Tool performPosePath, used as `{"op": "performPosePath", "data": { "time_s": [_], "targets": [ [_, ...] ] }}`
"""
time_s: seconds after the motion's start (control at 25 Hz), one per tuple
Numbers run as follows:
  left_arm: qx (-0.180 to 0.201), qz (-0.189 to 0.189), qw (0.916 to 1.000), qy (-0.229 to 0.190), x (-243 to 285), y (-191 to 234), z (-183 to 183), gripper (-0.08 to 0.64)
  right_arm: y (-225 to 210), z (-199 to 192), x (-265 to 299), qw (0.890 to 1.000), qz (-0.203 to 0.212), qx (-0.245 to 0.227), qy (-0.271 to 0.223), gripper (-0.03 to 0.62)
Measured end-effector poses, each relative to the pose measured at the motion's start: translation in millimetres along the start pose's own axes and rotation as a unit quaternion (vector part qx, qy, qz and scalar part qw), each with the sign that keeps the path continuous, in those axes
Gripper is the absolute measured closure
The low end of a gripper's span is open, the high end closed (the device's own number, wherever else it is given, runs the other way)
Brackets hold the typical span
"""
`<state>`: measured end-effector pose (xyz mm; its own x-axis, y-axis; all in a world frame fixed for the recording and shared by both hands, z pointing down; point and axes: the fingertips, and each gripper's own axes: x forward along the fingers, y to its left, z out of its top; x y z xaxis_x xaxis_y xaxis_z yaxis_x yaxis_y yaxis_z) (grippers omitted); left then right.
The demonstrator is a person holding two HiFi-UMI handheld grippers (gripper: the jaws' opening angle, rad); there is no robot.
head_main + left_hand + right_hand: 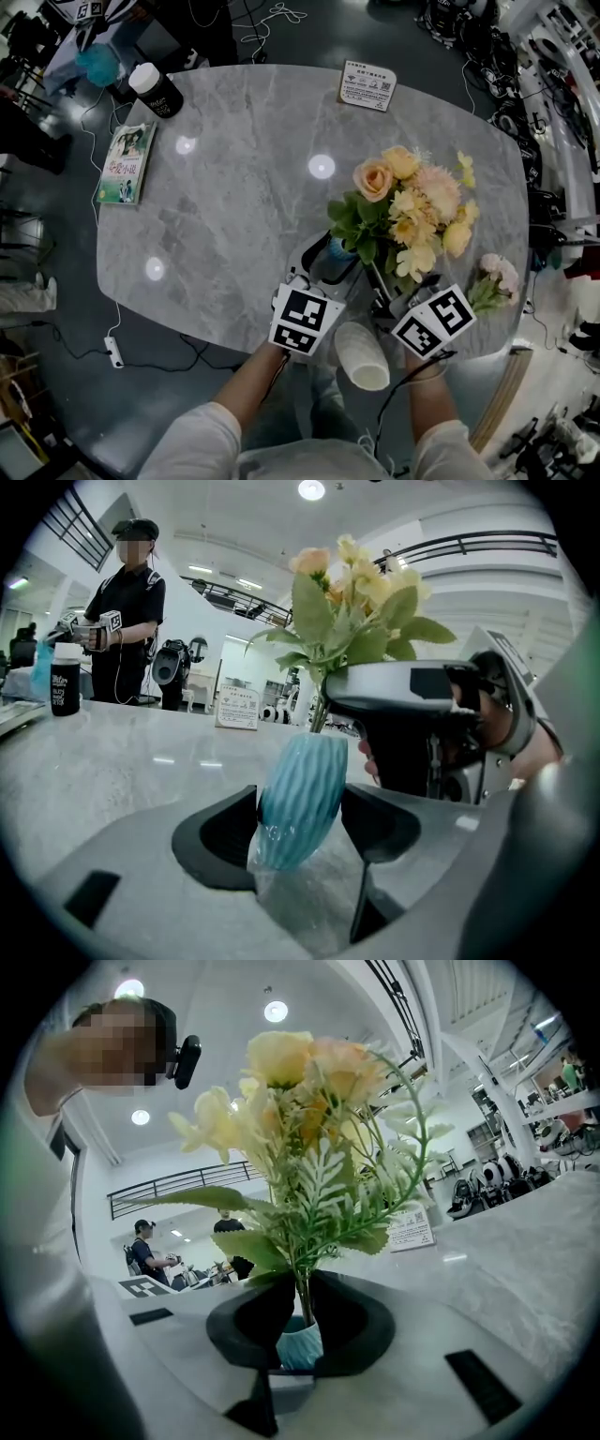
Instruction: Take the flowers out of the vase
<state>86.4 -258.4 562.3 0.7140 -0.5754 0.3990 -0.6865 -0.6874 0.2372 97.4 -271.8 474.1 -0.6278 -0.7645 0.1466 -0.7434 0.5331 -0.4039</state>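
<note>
Nearest the head camera, the person's two forearms (pixel 246 382) reach in over the near edge of the grey marble table (pixel 234 187). Far to the left on it lies a book (pixel 127 162), and just beyond the book stands a black bottle (pixel 155 90) with a white cap. The left gripper (pixel 326 258) has its jaws clamped on the ribbed sides of the blue vase (pixel 302 799), which leans at a tilt between them. Between the two marker cubes, a white vase (pixel 363 356) lies on its side at the table's near edge. The right gripper (pixel 302 1312) comes in beside it, its dark pads (pixel 361 1321) pinched on the green stems just above the blue vase's mouth. The flowers (pixel 412 211), peach, cream and yellow blooms over broad leaves, are still seated in that vase. Past them, near the far edge, a printed card (pixel 367 85) lies flat. Farthest right, a small pink bunch (pixel 495 277) lies loose on the tabletop, apart from the blue vase.
</note>
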Motion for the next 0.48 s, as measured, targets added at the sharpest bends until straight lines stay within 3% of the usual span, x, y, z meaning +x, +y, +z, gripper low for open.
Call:
{"op": "performPosePath", "data": {
  "time_s": [0.48],
  "targets": [
    [0.008,0.009,0.9999,0.002,-0.9,0.9,-1.0,0.275,5.9,16.2,-4.4,1.000,-0.005,-0.009,-0.014,0.541]
  ]
}}
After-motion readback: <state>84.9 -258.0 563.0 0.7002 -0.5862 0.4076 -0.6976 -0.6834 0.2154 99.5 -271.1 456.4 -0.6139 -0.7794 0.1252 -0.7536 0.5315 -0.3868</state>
